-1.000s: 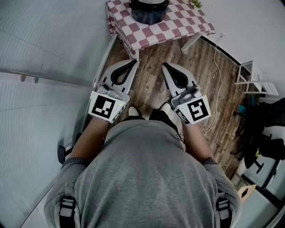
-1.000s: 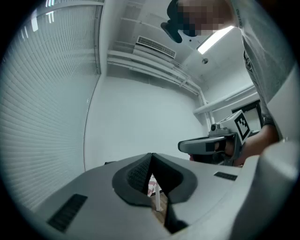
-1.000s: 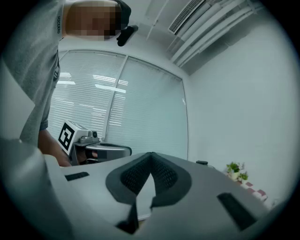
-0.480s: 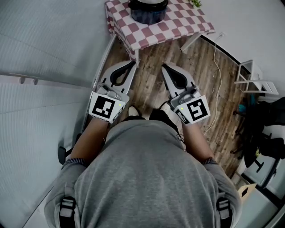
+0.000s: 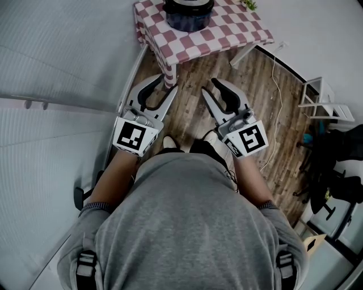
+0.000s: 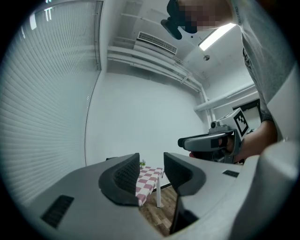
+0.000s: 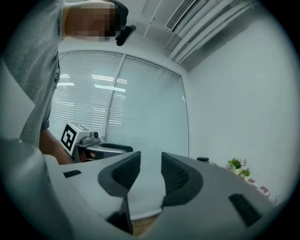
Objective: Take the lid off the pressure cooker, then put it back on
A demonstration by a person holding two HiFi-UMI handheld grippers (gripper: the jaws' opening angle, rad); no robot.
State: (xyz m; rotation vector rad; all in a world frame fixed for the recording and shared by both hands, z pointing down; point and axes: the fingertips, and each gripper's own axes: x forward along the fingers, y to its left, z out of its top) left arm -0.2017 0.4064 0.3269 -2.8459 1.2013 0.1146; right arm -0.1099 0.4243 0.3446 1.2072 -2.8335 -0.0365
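Observation:
The dark pressure cooker (image 5: 189, 12) with its lid on stands on a red-and-white checked table (image 5: 227, 31) at the top of the head view, partly cut off by the frame edge. Both grippers are held level over the wooden floor, short of the table and apart from the cooker. My left gripper (image 5: 164, 84) (image 6: 151, 171) is open; its jaws have just been opening with nothing between them. My right gripper (image 5: 211, 86) (image 7: 151, 171) is open too, a little narrower, also just opened and empty. The table's corner (image 6: 149, 177) shows between the left jaws, far off.
A window wall with blinds (image 5: 51, 68) runs along the left. A white cable (image 5: 276, 85) lies on the floor right of the table, and a white stool (image 5: 323, 102) and dark gear (image 5: 340, 164) stand further right. A small plant (image 7: 236, 165) sits on the table.
Both grippers' jaws were shut in the earlier frames and now stand apart. The hands have stayed where they were.

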